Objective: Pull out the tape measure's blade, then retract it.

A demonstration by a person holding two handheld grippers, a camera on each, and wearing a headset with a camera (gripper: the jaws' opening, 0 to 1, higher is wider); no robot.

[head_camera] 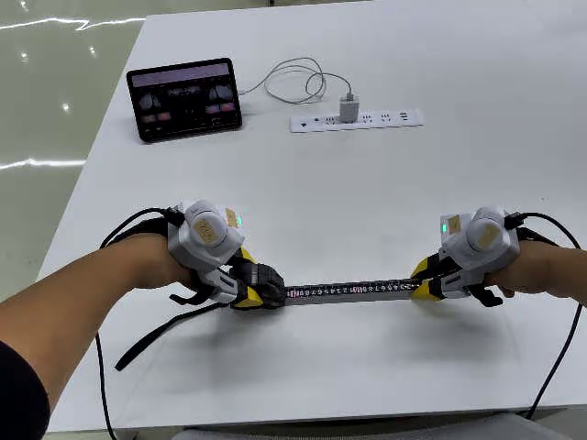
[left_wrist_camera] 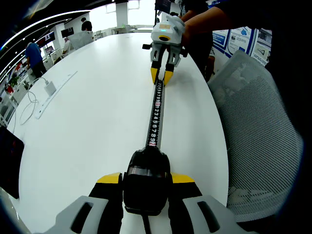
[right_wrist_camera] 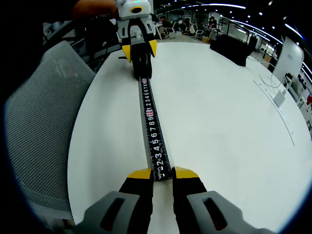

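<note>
While the rounded black plastic case (head_camera: pixel 266 286) of the tape measure sat near the front edge of the white table (head_camera: pixel 367 202), its dark metal blade (head_camera: pixel 353 291) was drawn well out. The blade ran low and straight along the table. In the head view its long axis lay side to side, parallel to the front edge, with the case at the person's left and the free end pointing to the right.

The left tool (head_camera: pixel 249 293) was clenched on the case, one yellow-tipped jaw against each flank. The right tool (head_camera: pixel 424 280) was closed on the blade's free end, its yellow tips pinching the two edges of the strip. In the left gripper view the blade (left_wrist_camera: pixel 156 112) led away from the case (left_wrist_camera: pixel 146 180) toward the right tool (left_wrist_camera: pixel 161 75). In the right gripper view it (right_wrist_camera: pixel 151 122) led back to the left tool (right_wrist_camera: pixel 140 51).

White numerals ran along the blade. From the right tool's jaws they read 2, 3, 4, 5, 6, 7, 8, 9, followed by a red mark, and then the count began again. No brand name could be read on the case.

Farther back on the table lay a black tablet (head_camera: pixel 185 98) with a lit screen whose text was too small to read. Near it was a white power strip (head_camera: pixel 358 119) holding a white charger (head_camera: pixel 349 108) with a looped white cable (head_camera: pixel 293 82). A grey mesh chair (right_wrist_camera: pixel 44 122) stood at the table's edge.
</note>
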